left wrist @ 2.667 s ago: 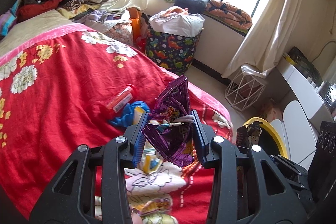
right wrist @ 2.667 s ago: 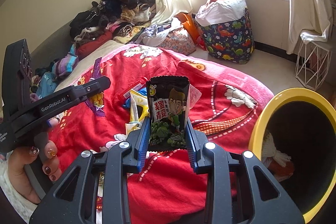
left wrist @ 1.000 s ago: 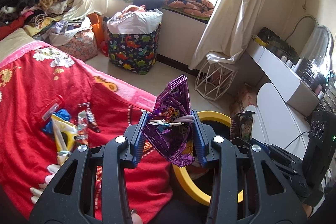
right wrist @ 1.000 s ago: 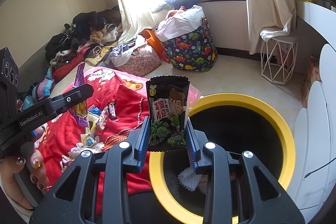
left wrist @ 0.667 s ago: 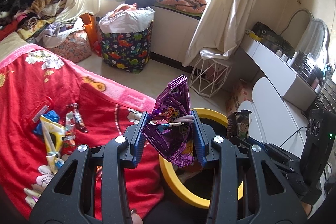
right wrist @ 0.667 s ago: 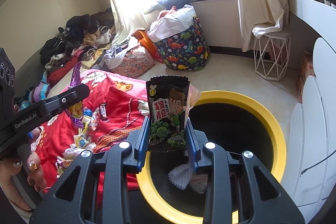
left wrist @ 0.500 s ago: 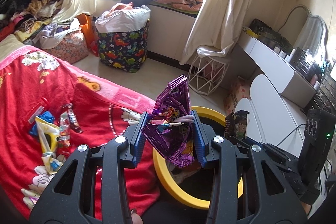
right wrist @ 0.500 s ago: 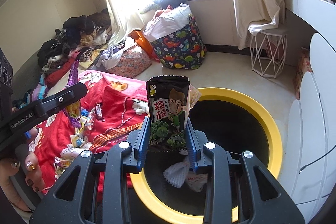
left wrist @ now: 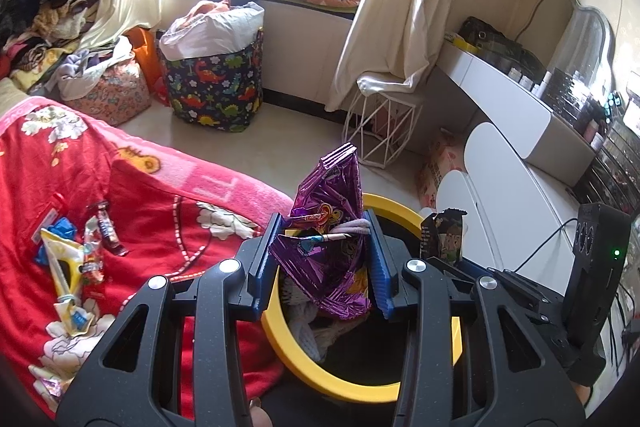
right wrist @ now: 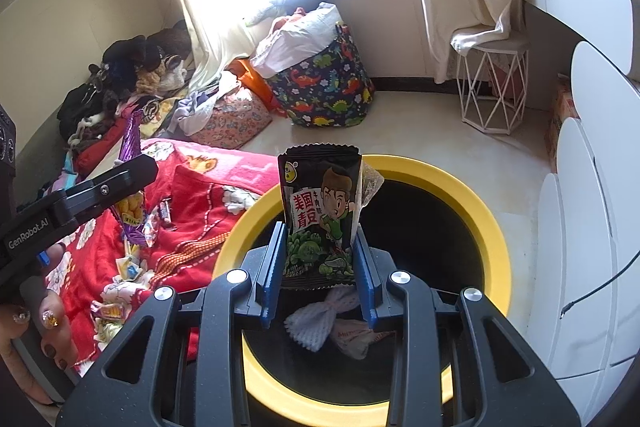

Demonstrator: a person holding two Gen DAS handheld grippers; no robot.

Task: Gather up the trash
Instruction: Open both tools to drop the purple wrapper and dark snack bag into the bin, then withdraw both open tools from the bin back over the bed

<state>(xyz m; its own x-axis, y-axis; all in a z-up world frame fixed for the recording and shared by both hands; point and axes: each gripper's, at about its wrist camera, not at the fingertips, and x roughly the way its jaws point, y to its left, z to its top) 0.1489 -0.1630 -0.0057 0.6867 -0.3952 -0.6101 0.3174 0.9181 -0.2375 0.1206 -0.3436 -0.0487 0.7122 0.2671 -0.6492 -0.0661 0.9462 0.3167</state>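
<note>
Releasing is the step in hand, as I judge it, and it goes best if each claw is brought squarely over the dark mouth of the bin before the fingers part, since light foil can drift and catch on the rim. The right claw (right wrist: 316, 267) is narrowed onto a black snack packet (right wrist: 320, 215), gripping its lower half so the packet stands upright, directly above the opening of the yellow-rimmed trash bin (right wrist: 488, 223); white crumpled wrapping (right wrist: 320, 319) lies inside below it. The left claw (left wrist: 320, 263) is pinched on a crumpled purple foil bag (left wrist: 328, 227) with a thin stick across its front, and it sits over the near-left rim of the same bin (left wrist: 288, 343), so I would carry it a little further in before letting go. Beyond the bin, more wrappers (left wrist: 76, 259) lie scattered on the red floral blanket (left wrist: 160, 227) of the bed, so the collecting looks only partly done. Farther off stand a dinosaur-print laundry bag (left wrist: 216, 83) and a white wire stool (left wrist: 384, 123) on the floor.
</note>
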